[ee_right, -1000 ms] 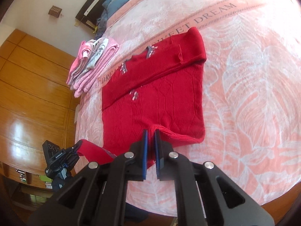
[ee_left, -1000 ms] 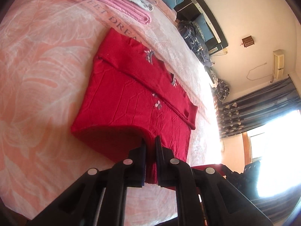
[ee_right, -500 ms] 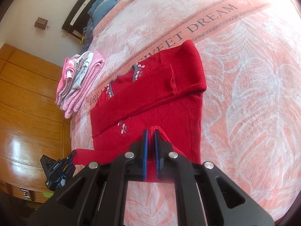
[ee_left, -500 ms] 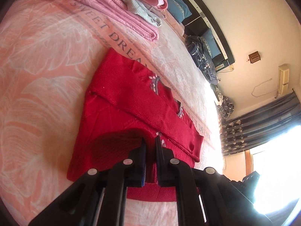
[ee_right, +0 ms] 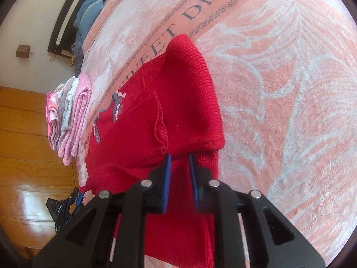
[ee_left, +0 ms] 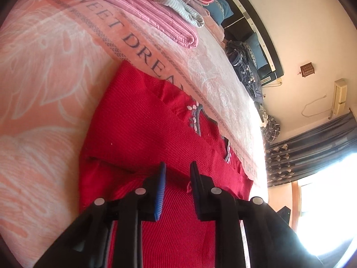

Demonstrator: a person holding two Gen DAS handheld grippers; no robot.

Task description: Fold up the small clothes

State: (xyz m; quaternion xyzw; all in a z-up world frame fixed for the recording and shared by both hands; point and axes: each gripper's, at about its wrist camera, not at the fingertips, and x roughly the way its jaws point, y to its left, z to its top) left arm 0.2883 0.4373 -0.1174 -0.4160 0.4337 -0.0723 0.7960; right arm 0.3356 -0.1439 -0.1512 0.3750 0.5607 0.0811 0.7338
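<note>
Both cameras sit just behind their tools, looking along the fingers, very close above the red sweater on the bed. Both views share sweater and folded pile.

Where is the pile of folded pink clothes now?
The pile of folded pink clothes lies on the blanket beyond the red sweater, past the lettered band, upper middle in the left wrist view.

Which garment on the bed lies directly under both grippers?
The red knitted sweater, spread on the blanket with both open grippers over its folded hem. The pink and striped garments sit stacked farther away.
</note>
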